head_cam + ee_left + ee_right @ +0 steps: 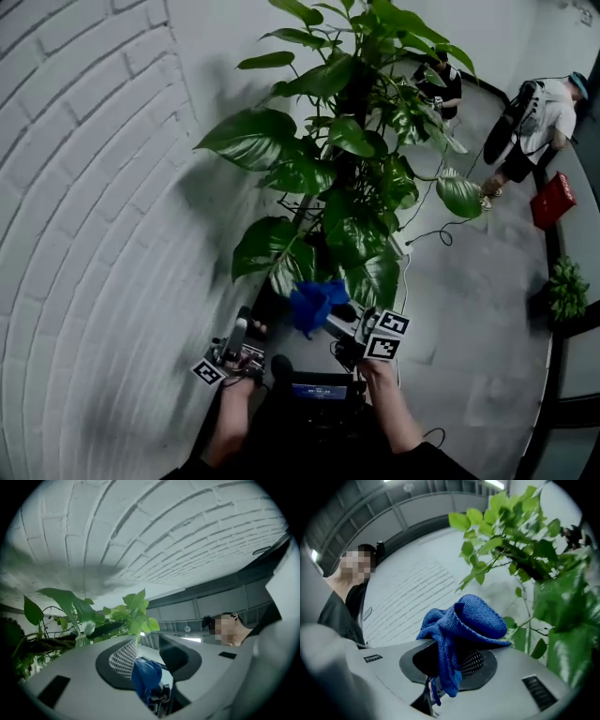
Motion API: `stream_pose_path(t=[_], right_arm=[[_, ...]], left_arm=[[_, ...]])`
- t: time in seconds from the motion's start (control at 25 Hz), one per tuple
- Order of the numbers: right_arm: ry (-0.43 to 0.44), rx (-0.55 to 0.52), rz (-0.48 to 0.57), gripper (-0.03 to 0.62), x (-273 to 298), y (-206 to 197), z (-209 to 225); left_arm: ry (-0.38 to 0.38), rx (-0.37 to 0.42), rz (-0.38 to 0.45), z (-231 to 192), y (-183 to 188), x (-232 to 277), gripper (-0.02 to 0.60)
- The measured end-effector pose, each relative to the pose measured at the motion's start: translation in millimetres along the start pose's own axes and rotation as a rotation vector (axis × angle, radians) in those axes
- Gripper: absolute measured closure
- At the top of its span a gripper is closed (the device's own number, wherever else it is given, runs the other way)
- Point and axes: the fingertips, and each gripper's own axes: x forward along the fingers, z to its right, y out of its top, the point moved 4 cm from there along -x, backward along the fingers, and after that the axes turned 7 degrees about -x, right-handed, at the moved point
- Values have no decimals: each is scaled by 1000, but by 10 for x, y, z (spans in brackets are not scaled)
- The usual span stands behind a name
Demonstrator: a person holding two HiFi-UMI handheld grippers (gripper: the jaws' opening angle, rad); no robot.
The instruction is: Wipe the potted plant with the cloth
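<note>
Brick wall (pixel 84 187): white, curving down the left side; the plant stands just beside it.
Left gripper (pixel 242 321): held low and pointing upward, its jaws spread with nothing pinched. The blue cloth shows through the gap, beyond them.
Cloth (pixel 314 302): a bunched blue rag at the foot of the foliage, between the two grippers and nearer the right one.
Right gripper (pixel 330 317): jaws pressed together on the cloth. A fold is clamped between the pads and the rest is heaped over the tips.
Potted plant (pixel 352 178): tall, with broad glossy leaves. The lowest leaves hang just above the cloth, and whether the cloth touches one is hard to tell in the dim head view.
Step in hand: by my judgement, bringing the cloth up to the lower leaves, with no wiping stroke under way yet.
Next move: likely the spread left gripper steadies a leaf from beneath while the right draws the cloth along its face, gently enough not to tear it or bend the stem.
</note>
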Motion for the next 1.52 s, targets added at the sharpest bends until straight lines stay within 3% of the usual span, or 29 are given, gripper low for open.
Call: stream_pose_path(t=[0.12, 0.36, 0.48, 0.64, 0.96, 1.16, 1.36, 1.52], right_arm=[[-63, 55, 151, 487, -550, 202, 74], [-38, 109, 327, 487, -1199, 289, -72], [-21, 144, 342, 487, -1262, 204, -209], [2, 146, 369, 487, -1295, 162, -545], [-53, 75, 417, 487, -1271, 4, -1148], [-98, 94, 437, 487, -1215, -437, -1998], [-144, 126, 435, 487, -1230, -639, -2015], [-200, 86, 410, 487, -1195, -925, -2747]], left_arm=[[-3, 18, -33, 215, -301, 81, 443], [35, 31, -95, 579, -882, 91, 443], [63, 45, -129, 760, -1040, 31, 443], [27, 39, -155, 1025, -1093, -18, 443], [-42, -32, -205, 1356, -961, -359, 443], [-65, -105, -260, 1709, -950, -925, 443], [-68, -148, -267, 1561, -949, -976, 443], [-82, -228, -278, 1908, -1001, -1520, 443]])
